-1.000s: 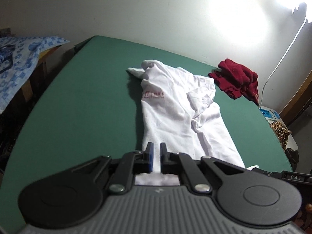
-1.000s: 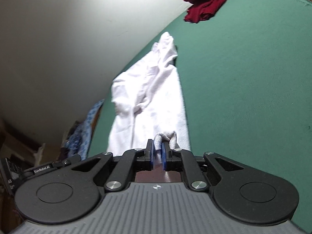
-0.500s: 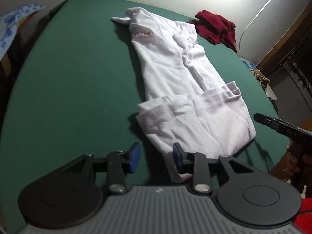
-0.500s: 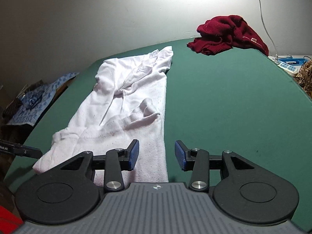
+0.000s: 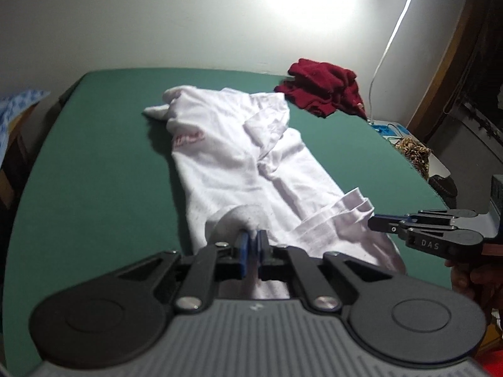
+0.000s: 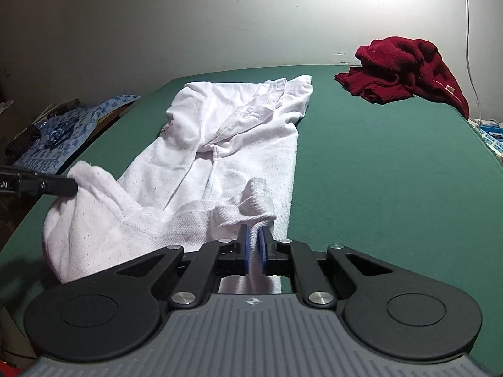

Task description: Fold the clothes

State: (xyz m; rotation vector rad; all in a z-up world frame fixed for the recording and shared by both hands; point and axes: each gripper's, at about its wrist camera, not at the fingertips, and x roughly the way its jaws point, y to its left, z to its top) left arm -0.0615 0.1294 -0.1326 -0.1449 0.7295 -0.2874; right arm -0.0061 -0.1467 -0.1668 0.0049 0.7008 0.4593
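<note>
Both jaws just closed, now clamped on the near hem of the white polo shirt (image 6: 220, 144): left gripper (image 5: 251, 246) on one corner, right gripper (image 6: 255, 243) on the other. Held so, apparently, to lift the bottom edge evenly toward the collar. Rest of shirt lying lengthwise on the green surface (image 6: 393, 163); crumpled red garment (image 6: 405, 72) well apart.

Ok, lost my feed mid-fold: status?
Left gripper and right gripper just closed on white shirt hem. Shirt partly folded on green table. Red garment apart, nothing blocking.
</note>
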